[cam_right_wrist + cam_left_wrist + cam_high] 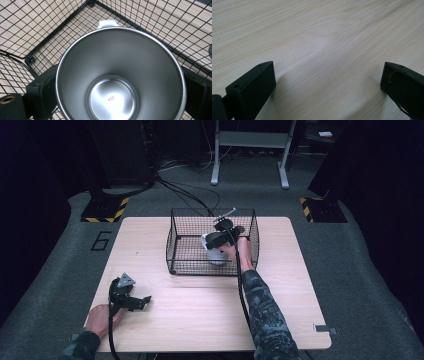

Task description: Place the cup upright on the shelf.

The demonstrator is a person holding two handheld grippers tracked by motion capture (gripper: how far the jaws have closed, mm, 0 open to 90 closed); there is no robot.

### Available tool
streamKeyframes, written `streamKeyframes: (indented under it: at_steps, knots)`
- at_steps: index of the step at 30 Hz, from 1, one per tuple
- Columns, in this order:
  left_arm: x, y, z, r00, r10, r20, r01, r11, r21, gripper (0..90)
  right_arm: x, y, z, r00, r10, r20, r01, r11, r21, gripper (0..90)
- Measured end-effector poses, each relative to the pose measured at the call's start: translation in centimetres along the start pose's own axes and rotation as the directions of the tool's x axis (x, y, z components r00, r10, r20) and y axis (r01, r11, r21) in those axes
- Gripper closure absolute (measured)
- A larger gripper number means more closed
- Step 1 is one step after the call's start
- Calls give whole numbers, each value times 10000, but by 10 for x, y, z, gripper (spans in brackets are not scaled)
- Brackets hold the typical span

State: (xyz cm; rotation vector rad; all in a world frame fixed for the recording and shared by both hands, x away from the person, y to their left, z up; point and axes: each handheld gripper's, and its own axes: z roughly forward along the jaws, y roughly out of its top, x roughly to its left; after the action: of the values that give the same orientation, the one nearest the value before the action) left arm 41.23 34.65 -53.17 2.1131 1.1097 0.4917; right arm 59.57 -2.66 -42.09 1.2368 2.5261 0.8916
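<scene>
A black wire basket (172, 227) stands on the light wooden table (200, 305), a little behind its middle. My right gripper (222, 239) reaches down into the basket from the front right. It is shut on a stainless steel cup (112, 97), one jaw on each side of the cup's wall. The cup is empty, and a white handle tab (107, 23) shows at its far rim. The cup (216, 255) looks pale in the high view, low inside the basket. My left gripper (145, 301) rests on the table at the front left, open (328, 80) over bare wood.
The basket's mesh walls (31, 60) stand close around the cup. Cables (190, 195) run over the grey floor behind the table. A white metal frame (250, 140) stands further back. Yellow-black marked bases (105, 210) sit at both far corners.
</scene>
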Motion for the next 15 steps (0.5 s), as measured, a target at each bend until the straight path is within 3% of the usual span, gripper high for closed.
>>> streamKeyframes:
  at_steps: [8, 10, 15]
  knots:
    - [0, 0, 0, 10000, -3, 1, 3, 10000, 0, 1, -1, -1, 2, 9999, -156, 10, 156, 9998, 139, 57]
    - [0, 0, 0, 10000, 1, -2, -1, 10000, -1, 1, -1, -2, 2, 9999, 116, -31, -115, 9998, 133, 57]
    - [0, 0, 0, 10000, -3, 0, 3, 10000, -2, 1, -2, -5, 0, 9999, 29, -137, -25, 9997, 260, 55]
